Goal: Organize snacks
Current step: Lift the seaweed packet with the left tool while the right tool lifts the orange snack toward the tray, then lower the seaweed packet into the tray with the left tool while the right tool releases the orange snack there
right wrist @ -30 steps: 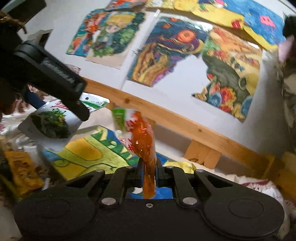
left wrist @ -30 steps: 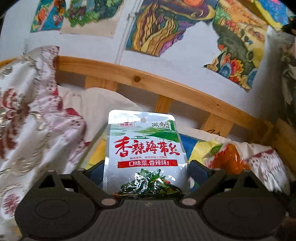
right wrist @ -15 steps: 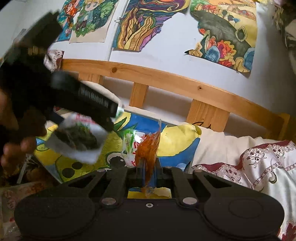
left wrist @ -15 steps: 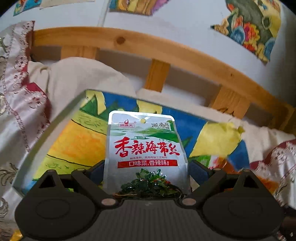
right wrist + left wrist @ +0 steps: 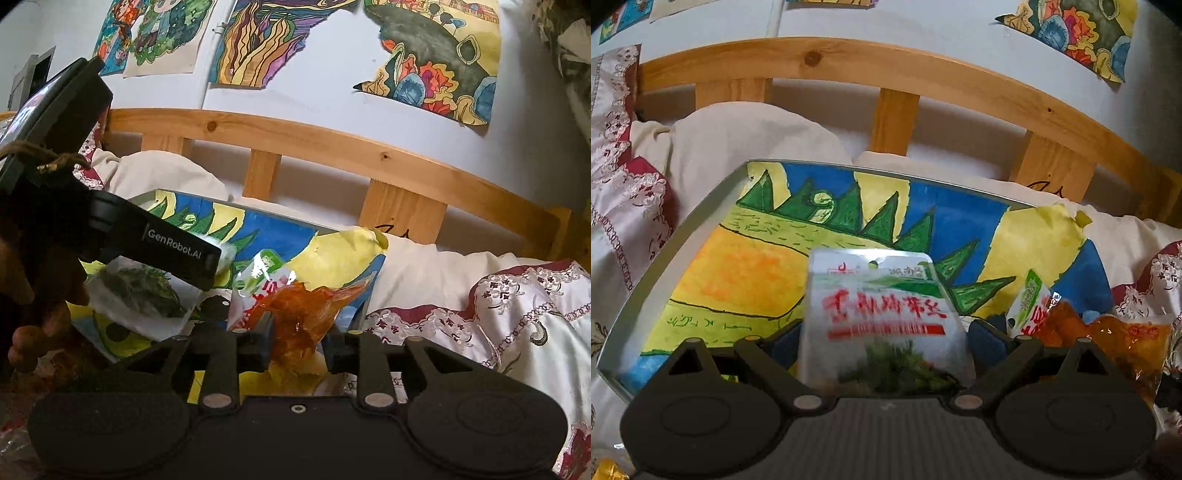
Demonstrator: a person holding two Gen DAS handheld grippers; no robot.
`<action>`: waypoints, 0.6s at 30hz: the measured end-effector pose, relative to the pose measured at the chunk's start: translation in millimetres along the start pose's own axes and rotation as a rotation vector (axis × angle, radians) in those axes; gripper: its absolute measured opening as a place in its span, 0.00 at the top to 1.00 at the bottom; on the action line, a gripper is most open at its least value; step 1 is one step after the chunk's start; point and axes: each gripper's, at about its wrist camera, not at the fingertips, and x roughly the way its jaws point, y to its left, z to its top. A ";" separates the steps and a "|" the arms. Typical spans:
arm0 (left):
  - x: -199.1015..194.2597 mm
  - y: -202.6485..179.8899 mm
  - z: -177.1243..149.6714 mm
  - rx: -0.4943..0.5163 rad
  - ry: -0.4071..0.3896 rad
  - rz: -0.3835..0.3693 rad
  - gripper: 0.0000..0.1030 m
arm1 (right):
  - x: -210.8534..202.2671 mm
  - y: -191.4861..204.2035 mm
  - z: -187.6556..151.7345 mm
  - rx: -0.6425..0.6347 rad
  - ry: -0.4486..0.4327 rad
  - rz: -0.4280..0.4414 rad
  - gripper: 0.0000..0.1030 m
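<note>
The seaweed packet [image 5: 882,317] stands upright between the left gripper's [image 5: 882,341] jaws, hang-hole end up, long axis pointing away from the jaws, over the tray's [image 5: 665,254] painted floor. It looks blurred, and the jaws sit wide at its sides; whether they pinch it I cannot tell. At the tray's right edge, the right gripper [image 5: 297,345] has its jaws parted, with the orange packet [image 5: 299,317] standing crumpled between them, leaning rightward. Behind the tray are a pillow [image 5: 750,136] and headboard [image 5: 894,77]. Likely both packets are being dropped into the tray.
</note>
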 end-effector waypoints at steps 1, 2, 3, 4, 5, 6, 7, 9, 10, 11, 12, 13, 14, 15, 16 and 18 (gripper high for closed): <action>-0.3 0.4 -0.4 -0.003 0.002 -0.004 0.07 | 0.2 -0.1 -0.1 0.000 0.002 -0.003 0.61; -1.0 0.4 -0.3 -0.001 0.002 -0.006 0.06 | 0.4 0.0 -0.3 -0.001 0.005 -0.009 0.56; -1.8 0.3 -0.5 0.004 0.003 -0.007 0.06 | 0.1 0.1 -0.5 0.000 0.006 -0.013 0.43; -2.4 -0.1 -0.7 0.008 0.003 -0.007 0.06 | -0.5 0.0 -0.6 0.001 0.003 -0.017 0.31; -3.2 -0.1 -1.1 0.011 0.003 -0.007 0.05 | -1.0 -0.1 -0.5 0.001 0.000 -0.026 0.27; -4.4 0.1 -1.5 0.011 0.002 -0.008 0.05 | -1.8 -0.1 -0.6 0.000 -0.005 -0.036 0.23; -6.2 0.5 -1.9 0.009 0.001 -0.010 0.05 | -2.3 -0.2 -0.5 -0.003 -0.008 -0.042 0.22; -9.8 1.4 -2.0 0.006 -0.001 -0.012 0.04 | -3.1 -0.3 -0.6 -0.006 -0.011 -0.049 0.18; -13.2 2.3 -2.2 0.004 -0.004 -0.015 0.03 | -3.7 -0.5 -0.6 -0.008 -0.017 -0.055 0.14; -16.7 3.2 -2.0 0.002 -0.009 -0.019 0.03 | -5.1 -0.8 -0.9 -0.006 -0.024 -0.060 0.13; -21.2 4.2 -1.9 0.002 -0.016 -0.023 0.02 | -7.3 -1.1 -1.1 -0.003 -0.036 -0.064 0.11; -26.2 5.4 -1.9 0.003 -0.025 -0.026 0.02 | -10.0 -1.5 -1.0 0.000 -0.052 -0.068 0.08; -32.6 7.0 -1.7 0.003 -0.034 -0.026 0.01 | -12.6 -1.7 -0.5 0.003 -0.067 -0.072 0.07; -38.9 8.8 -1.2 0.002 -0.042 -0.026 0.01 | -16.3 -1.9 0.0 0.008 -0.086 -0.077 0.05; -45.7 10.8 -0.8 0.001 -0.052 -0.027 0.01 | -20.1 -2.5 0.5 0.013 -0.102 -0.079 0.04; -62.1 16.3 -0.2 -0.004 -0.069 -0.030 0.01 | -28.6 -2.3 2.6 0.026 -0.139 -0.078 0.01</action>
